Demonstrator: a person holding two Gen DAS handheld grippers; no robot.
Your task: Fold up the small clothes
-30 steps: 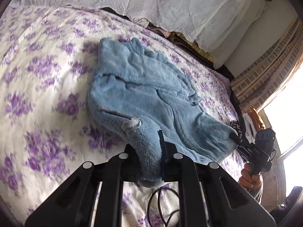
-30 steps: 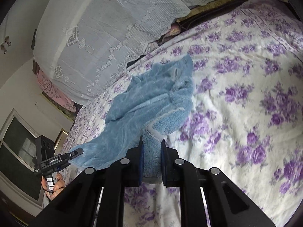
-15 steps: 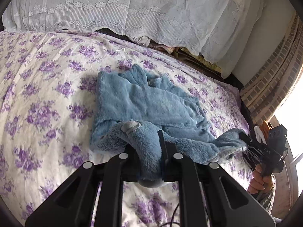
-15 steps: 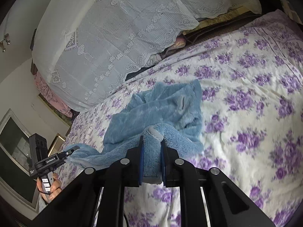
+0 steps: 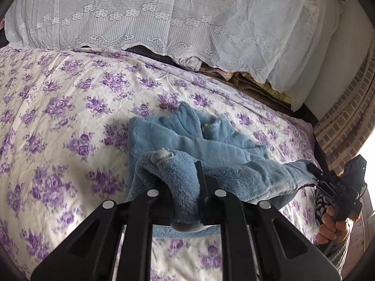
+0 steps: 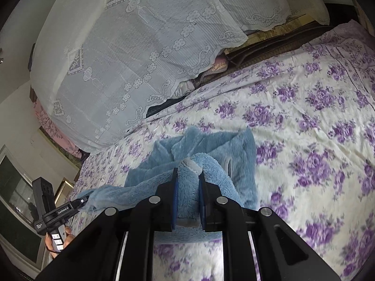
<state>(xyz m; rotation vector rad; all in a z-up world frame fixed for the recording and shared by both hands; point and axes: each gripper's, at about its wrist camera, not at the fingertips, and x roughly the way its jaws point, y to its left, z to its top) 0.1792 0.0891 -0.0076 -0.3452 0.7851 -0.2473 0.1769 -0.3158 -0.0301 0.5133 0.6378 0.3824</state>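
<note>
The fleece (image 5: 187, 140) is lying bunched on the bedspread (image 5: 58, 117), near the middle of the bed, with its near edge lifted toward you and the far part resting in soft folds. You are pinching that lifted edge at two places. Your left gripper (image 5: 185, 201) is clamping a thick roll of the blue pile between its jaws (a small pale patch is showing on top of the roll). Your right gripper (image 6: 187, 199) is squeezing another bunched corner the same way. The cloth is stretching in a sagging band between the two grips. Behind the fleece, a lace cover (image 5: 164, 18) is draping over the bedding stacked at the head of the bed.
</note>
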